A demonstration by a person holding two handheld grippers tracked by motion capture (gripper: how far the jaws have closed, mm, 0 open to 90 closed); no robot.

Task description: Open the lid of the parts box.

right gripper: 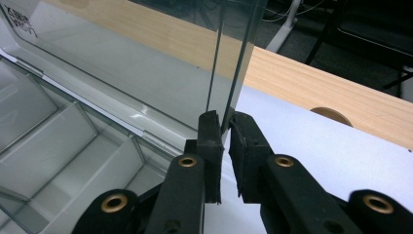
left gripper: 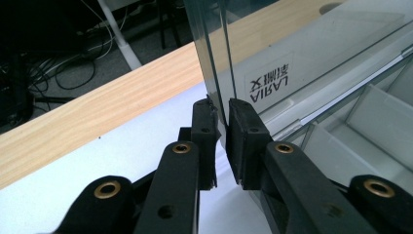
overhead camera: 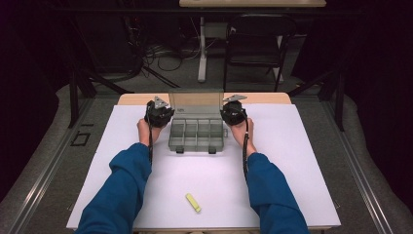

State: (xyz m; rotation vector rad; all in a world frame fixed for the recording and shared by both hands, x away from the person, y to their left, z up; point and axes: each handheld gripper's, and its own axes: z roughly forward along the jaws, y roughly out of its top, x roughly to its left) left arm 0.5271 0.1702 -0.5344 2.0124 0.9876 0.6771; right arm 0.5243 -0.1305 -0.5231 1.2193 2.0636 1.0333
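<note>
Clear grey plastic compartment box (overhead camera: 197, 134) sits toward the far middle of the white-covered table (overhead camera: 292, 161), its transparent hinged lid (overhead camera: 196, 99) standing upright; left gripper (overhead camera: 158, 113) and right gripper (overhead camera: 234, 111) flank it, and a small yellow block (overhead camera: 193, 203) lies well apart near the front edge. Left gripper view: jaws narrow, pinching the lid's side edge (left gripper: 216, 73) just above the hinge. Right gripper view: jaws likewise closed on the opposite edge (right gripper: 234, 68), though actual pad contact is hard to confirm there. Judgement: swing both hands together at an even pace about the hinge, keeping the grip light, so the lid does not twist or drag the box.
</note>
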